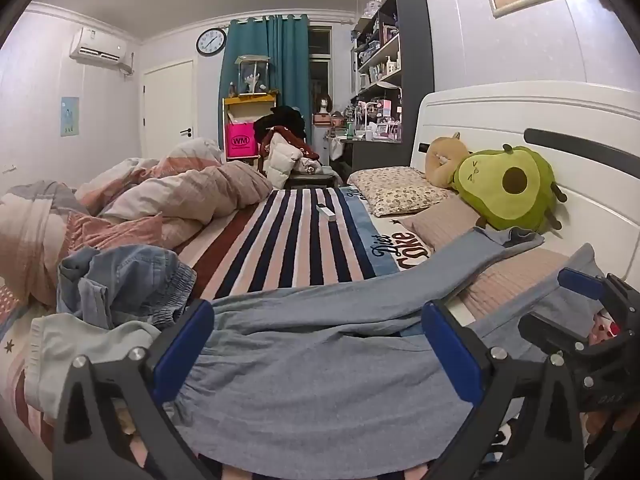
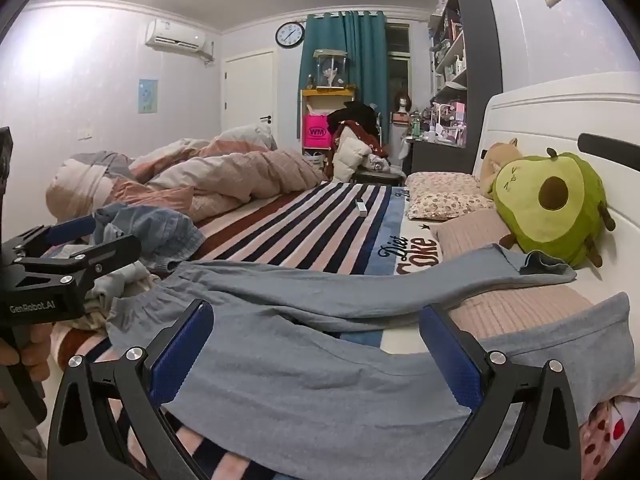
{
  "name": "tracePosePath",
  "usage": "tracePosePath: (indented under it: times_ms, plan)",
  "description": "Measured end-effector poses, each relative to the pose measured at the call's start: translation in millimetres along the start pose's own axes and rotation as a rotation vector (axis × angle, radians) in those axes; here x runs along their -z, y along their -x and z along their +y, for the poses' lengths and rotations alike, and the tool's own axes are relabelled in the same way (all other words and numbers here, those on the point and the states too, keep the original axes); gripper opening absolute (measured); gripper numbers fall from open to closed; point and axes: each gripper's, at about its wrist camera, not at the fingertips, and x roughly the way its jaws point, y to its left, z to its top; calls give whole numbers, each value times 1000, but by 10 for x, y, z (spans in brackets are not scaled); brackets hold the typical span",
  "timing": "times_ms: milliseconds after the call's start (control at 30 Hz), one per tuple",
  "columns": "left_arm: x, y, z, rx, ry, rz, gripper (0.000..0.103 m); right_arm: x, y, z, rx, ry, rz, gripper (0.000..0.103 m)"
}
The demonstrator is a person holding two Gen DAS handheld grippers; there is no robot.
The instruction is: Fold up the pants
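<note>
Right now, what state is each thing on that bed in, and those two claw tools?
Left gripper: open, over the pants.
Right gripper: open, over the pants.
Blue pants: unfolded, legs spread apart.
Duvet: bunched up.
Avocado plush: leaning on the headboard.

pants [image 2: 304, 392]: plain grey-blue
blanket [image 2: 304, 232]: navy, white and pink stripes, with a brown stripe at left and a blue band at right
avocado plush [image 2: 560, 204]: green, paler face, brown pit
far pillow [image 2: 444, 196]: cream with a small floral print
duvet [image 2: 224, 176]: beige, peach and grey patches
curtain [image 2: 352, 52]: teal
bag [image 2: 316, 131]: bright pink
hand-held gripper pads [image 2: 180, 344]: blue on black frames
</note>
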Motion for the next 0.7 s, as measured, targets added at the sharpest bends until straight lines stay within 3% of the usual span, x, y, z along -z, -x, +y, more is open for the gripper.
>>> tracePosePath:
  times_ms: [700]
  plan:
    - [18,-54,-3,11,20,16,102,16,31,-114,-10,-34,0,103]
